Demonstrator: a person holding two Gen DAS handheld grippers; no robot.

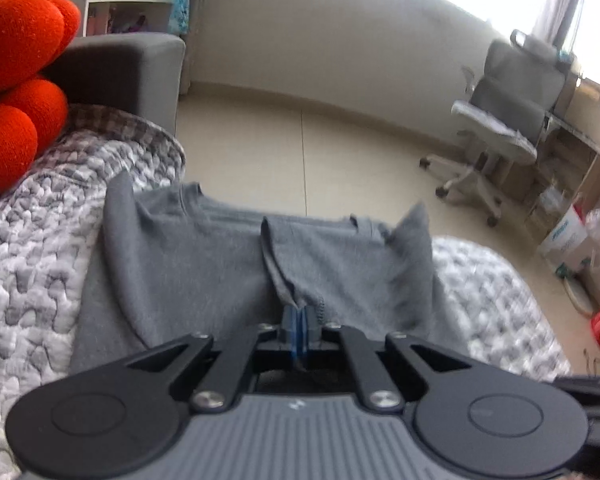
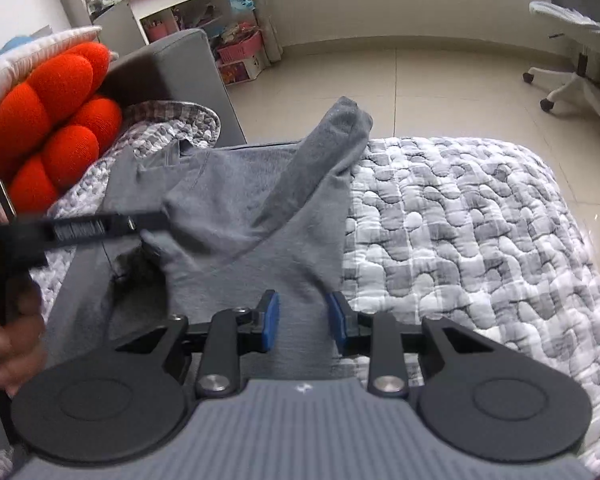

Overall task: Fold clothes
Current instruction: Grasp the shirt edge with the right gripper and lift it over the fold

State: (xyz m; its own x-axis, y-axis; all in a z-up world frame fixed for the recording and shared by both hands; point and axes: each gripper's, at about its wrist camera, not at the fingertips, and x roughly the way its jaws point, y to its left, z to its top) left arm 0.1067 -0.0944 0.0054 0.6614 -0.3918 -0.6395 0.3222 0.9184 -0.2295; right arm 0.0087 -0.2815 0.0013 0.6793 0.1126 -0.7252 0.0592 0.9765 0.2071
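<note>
A plain grey T-shirt point(image 2: 236, 208) lies partly folded on a grey-and-white quilted bed point(image 2: 480, 232), one sleeve standing up in a peak, a fold of its fabric raised.

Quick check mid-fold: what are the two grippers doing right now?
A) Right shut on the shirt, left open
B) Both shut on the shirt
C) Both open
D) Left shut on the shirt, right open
D: the left gripper pinches a fold of the grey shirt, while the right gripper has its jaws apart above the cloth.
</note>
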